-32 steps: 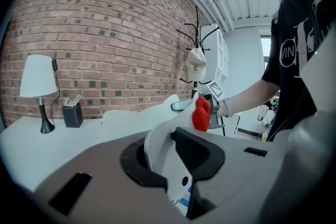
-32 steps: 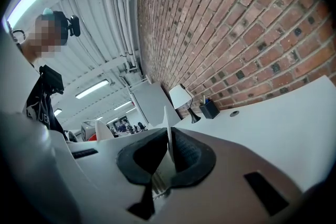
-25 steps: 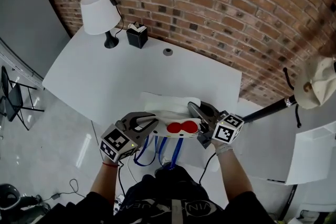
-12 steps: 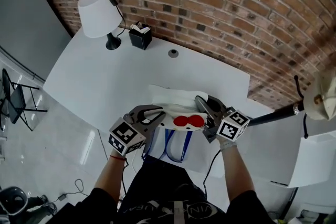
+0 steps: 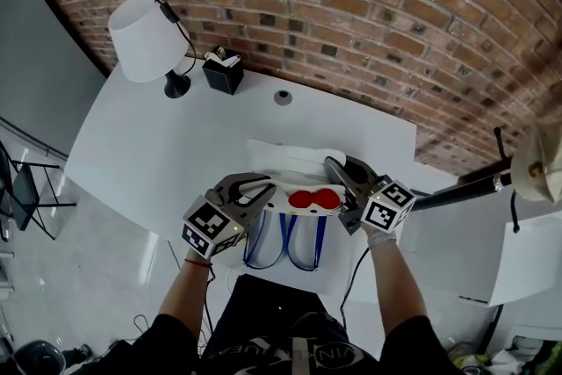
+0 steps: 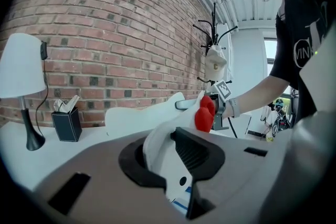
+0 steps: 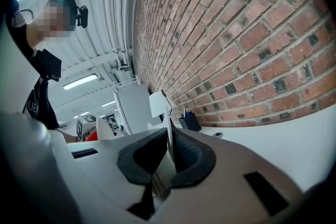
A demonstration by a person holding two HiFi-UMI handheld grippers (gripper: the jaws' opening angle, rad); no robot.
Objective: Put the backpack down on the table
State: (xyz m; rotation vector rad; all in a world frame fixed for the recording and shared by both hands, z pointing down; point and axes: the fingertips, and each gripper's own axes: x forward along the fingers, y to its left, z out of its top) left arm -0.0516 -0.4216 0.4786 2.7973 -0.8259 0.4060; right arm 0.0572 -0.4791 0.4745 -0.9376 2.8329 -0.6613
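Note:
A white backpack point(image 5: 283, 161) with a red bow point(image 5: 314, 199) and blue straps point(image 5: 286, 243) hangs between my two grippers above the near part of the white table point(image 5: 149, 145). My left gripper point(image 5: 262, 194) is shut on its left side. In the left gripper view, thick white fabric point(image 6: 157, 147) fills the left gripper point(image 6: 169, 157), with the bow point(image 6: 205, 114) beyond it. My right gripper point(image 5: 339, 182) is shut on the right side. A thin white edge point(image 7: 168, 134) runs between the jaws of the right gripper point(image 7: 167, 159). The straps dangle loose below.
A white lamp point(image 5: 146, 36), a black tissue box point(image 5: 222, 71) and a small grey round cap point(image 5: 282, 97) stand at the table's far edge along the brick wall. A coat rack with a hat point(image 5: 536, 155) is at the right. A chair point(image 5: 22, 189) stands at the left.
Both grippers have carried the backpack forward, away from my body and further over the table. The straps now hang near the table's front edge. Both grips are unchanged.

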